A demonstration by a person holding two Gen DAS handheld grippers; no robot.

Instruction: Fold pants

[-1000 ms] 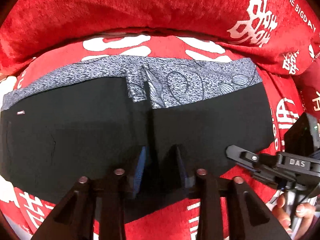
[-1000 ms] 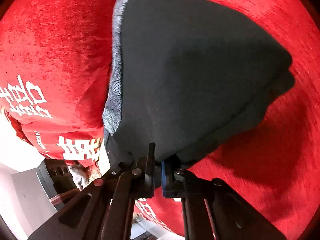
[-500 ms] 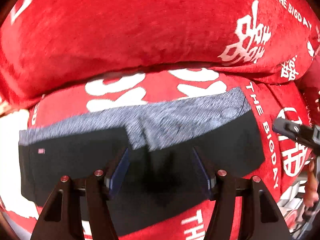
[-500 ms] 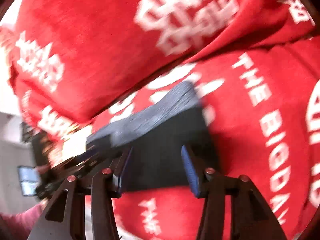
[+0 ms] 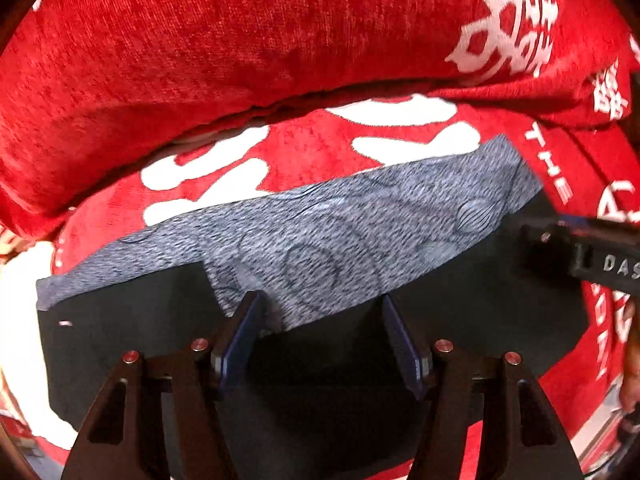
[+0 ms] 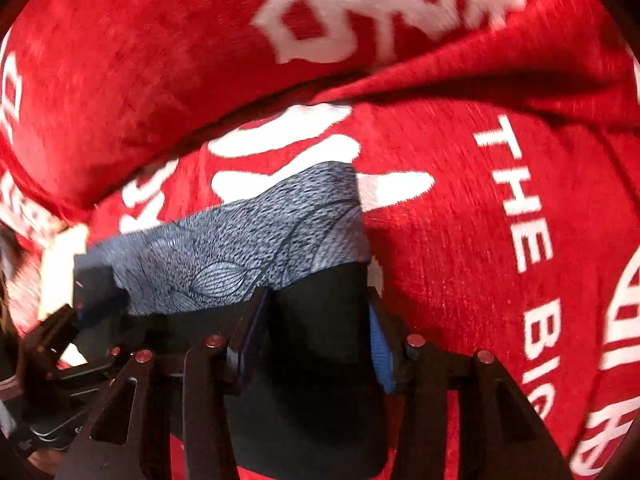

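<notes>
so the pants (image 5: 160, 340) look mostly folded already, a flat black block with the grey patterned band across mid frame on the red blanket (image 5: 200, 60). left tongs (image 5: 320, 344) and right tongs (image 6: 312, 332) both gape wide, holding nothing. maybe one tidy-up left.

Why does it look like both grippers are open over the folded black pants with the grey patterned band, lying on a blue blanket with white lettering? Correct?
Not quite: the blanket is red, not blue, as the left wrist view shows. Otherwise right: the left gripper and right gripper are open over the folded black pants with the grey patterned band.
</notes>
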